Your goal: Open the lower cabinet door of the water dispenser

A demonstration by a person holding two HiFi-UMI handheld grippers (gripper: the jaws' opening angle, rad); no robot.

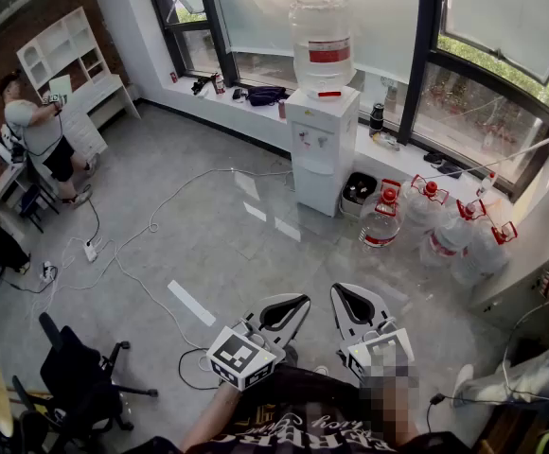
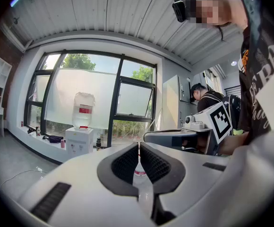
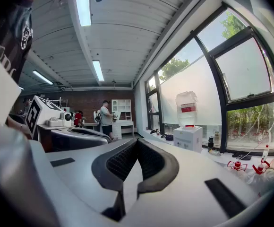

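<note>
- Closest in, the left gripper (image 1: 289, 307) and the right gripper (image 1: 348, 301) hang side by side low in the head view, both empty.
- Left jaws: tips pressed together, nothing pinched.
- Right jaws: likewise pressed together on nothing.
- Water dispenser (image 1: 321, 145) stands against the window ledge (image 1: 256, 110), well apart from both grippers, across the floor (image 1: 237, 244).
- Its lower cabinet door (image 1: 316, 189) is closed, and a big bottle (image 1: 322, 41) sits on top.
- Spare bottles (image 1: 445, 230) cluster on the floor just right of it.
</note>
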